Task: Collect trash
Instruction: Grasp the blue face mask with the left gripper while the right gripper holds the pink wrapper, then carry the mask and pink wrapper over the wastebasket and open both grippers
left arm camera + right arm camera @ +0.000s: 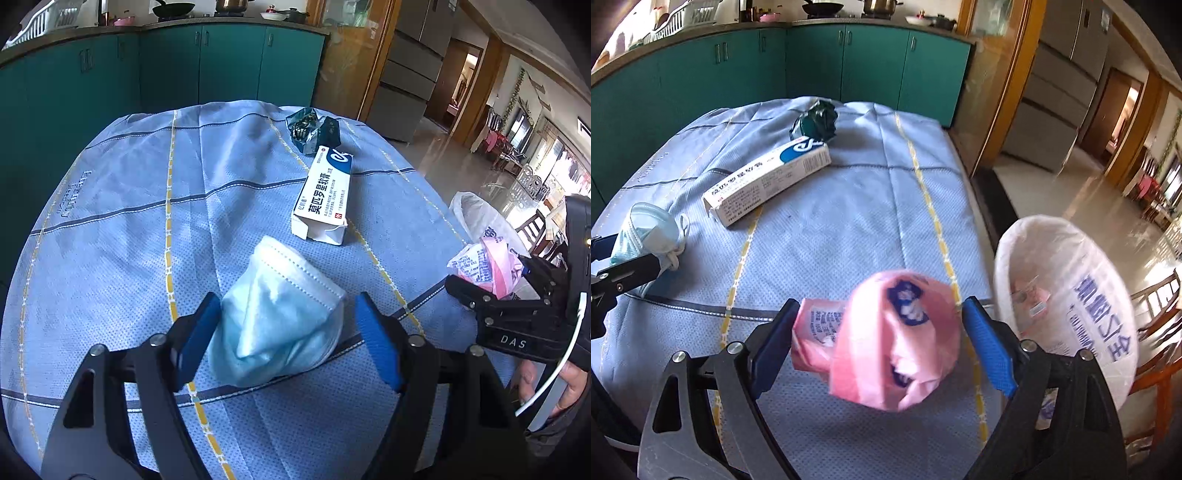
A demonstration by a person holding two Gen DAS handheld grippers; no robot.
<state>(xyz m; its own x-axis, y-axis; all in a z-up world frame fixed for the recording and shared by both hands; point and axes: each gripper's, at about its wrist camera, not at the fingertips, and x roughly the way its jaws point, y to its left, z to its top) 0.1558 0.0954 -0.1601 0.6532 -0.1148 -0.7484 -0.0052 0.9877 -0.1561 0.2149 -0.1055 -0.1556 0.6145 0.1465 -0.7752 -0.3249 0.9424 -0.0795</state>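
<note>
A crumpled light-blue face mask (277,317) lies on the blue checked tablecloth (129,229), between the blue pads of my left gripper (288,301). The jaws stand open around it, the left pad at its edge, the right pad a little clear of it. My right gripper (881,304) is shut on a pink plastic packet (894,339) and holds it above the table's near right corner, beside the white plastic bag (1067,295). A white and blue medicine box (325,192) and a crumpled dark green wrapper (310,129) lie farther back on the table.
Green cabinets (166,66) run behind the table. The white bag (476,214) hangs off the table's right edge, with a wooden chair (1156,373) beyond it. A person's hand (569,384) holds the right gripper (498,280). Glossy floor stretches away to the right.
</note>
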